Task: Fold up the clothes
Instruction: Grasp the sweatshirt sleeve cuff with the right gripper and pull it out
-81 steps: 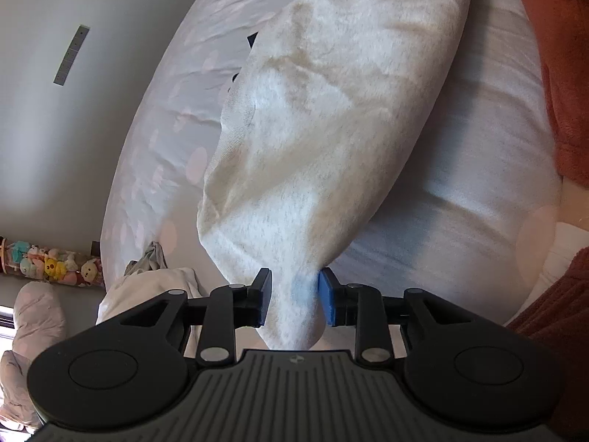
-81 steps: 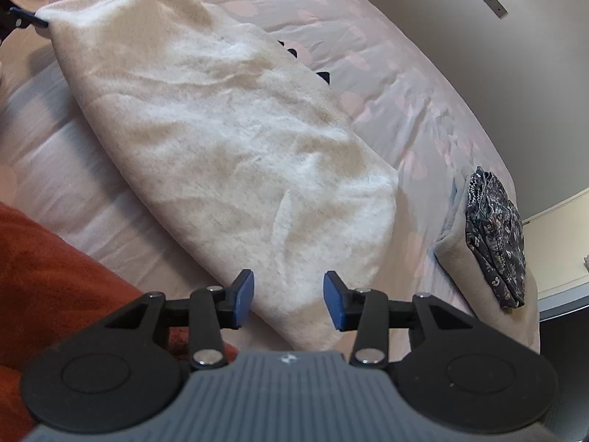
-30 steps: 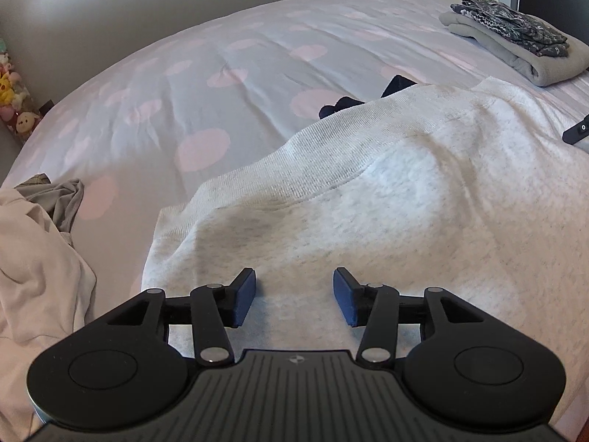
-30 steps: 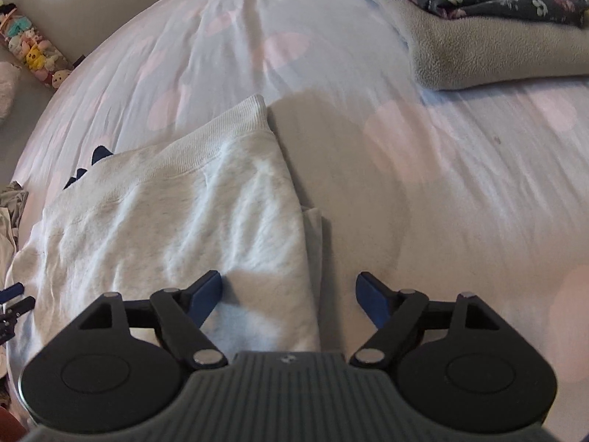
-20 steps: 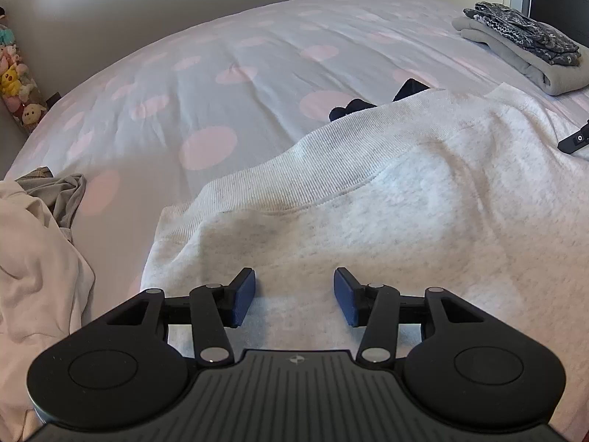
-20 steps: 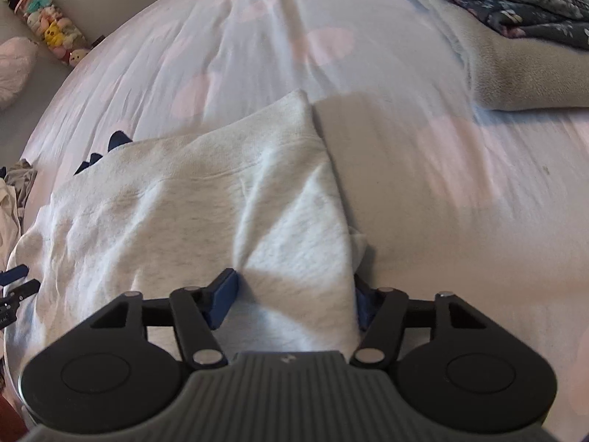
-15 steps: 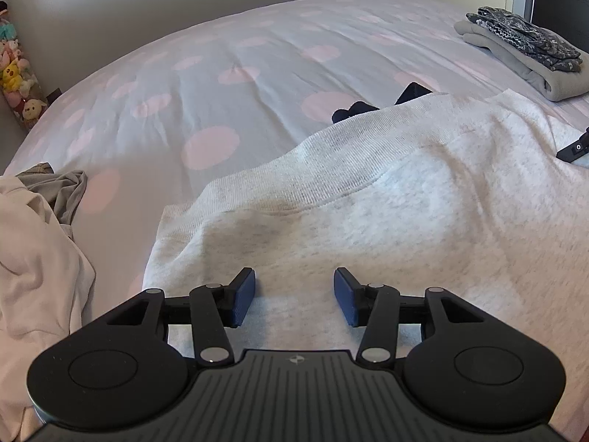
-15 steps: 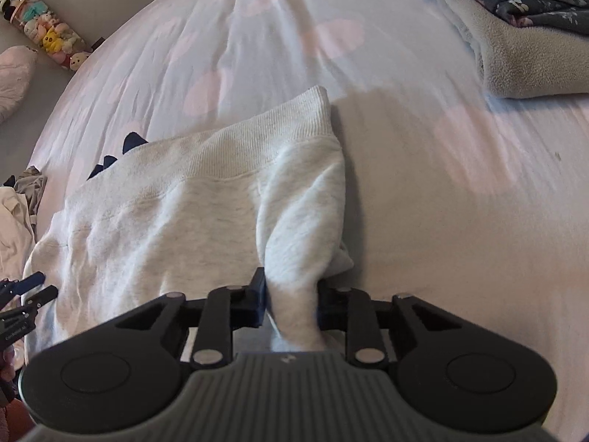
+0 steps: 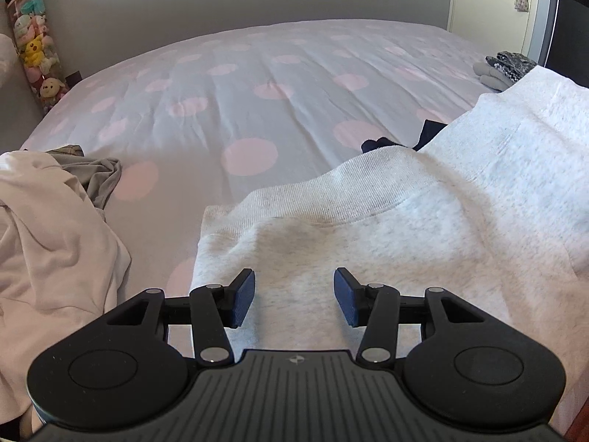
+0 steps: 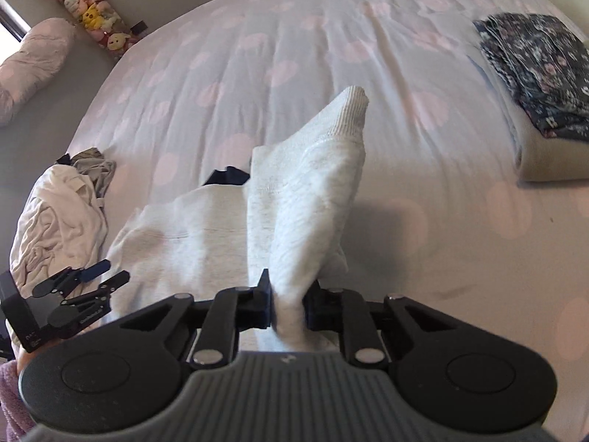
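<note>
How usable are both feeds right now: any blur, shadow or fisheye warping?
Right wrist view: lifted sweatshirt slightly motion-blurred, casting a shadow on the bedspread. Left wrist view: sharp, evenly lit, bed edge bowed by the fisheye.

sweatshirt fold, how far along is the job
Done: two folded items sit stacked at the bed's far right. In hand: the right tool is closing on a pinch of the grey sweatshirt, lifting that side; the left tool is open above it. Left: finishing this fold, then the crumpled pile on the left.
</note>
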`<state>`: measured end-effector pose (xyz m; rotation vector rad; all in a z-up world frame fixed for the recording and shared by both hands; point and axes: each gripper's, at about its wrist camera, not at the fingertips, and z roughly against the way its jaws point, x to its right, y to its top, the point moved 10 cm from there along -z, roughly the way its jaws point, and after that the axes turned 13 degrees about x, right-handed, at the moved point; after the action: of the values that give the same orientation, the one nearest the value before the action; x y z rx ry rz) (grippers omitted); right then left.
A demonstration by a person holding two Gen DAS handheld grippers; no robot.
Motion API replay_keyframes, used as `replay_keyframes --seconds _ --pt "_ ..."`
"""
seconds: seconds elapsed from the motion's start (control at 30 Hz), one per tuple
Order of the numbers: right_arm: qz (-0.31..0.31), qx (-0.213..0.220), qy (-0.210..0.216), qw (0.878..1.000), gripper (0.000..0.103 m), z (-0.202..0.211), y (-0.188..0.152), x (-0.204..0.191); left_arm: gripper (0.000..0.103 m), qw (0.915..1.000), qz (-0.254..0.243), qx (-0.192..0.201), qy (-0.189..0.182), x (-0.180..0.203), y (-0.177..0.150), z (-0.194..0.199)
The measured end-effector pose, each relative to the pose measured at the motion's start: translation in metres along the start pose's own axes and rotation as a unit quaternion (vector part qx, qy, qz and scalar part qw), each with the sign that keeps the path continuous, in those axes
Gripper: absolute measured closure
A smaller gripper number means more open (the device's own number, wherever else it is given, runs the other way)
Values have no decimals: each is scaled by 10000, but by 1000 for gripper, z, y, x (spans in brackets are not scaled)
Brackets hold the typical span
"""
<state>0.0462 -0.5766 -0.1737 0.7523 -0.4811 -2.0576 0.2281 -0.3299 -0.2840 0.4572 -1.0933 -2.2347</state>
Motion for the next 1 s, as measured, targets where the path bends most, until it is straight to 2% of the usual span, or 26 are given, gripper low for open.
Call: replay_keyframes --seconds 0.23,0.33,0.5,0.6,0.77,1.0 --pt "411 -38 317 9986 86 -2 7 -103 58 9980 504 170 -344 -13 3 30" --pt "589 -115 455 9972 87 -19 3 -146 58 9974 653 96 -277 -25 -2 35" --pt "804 -322 622 9943 89 -61 -12 -207 58 9975 688 -159 79 -45 -11 33" --pt "881 -473 714 9924 89 -87 -28 -232 58 9961 793 -317 209 -57 -17 31" --pt "783 -676 841 9911 91 -124 -51 -253 58 9932 936 -418 547 -82 -26 32" --pt "540 -915 1034 9889 91 -168 -79 -274 58 9886 1243 -467 706 -102 -33 32"
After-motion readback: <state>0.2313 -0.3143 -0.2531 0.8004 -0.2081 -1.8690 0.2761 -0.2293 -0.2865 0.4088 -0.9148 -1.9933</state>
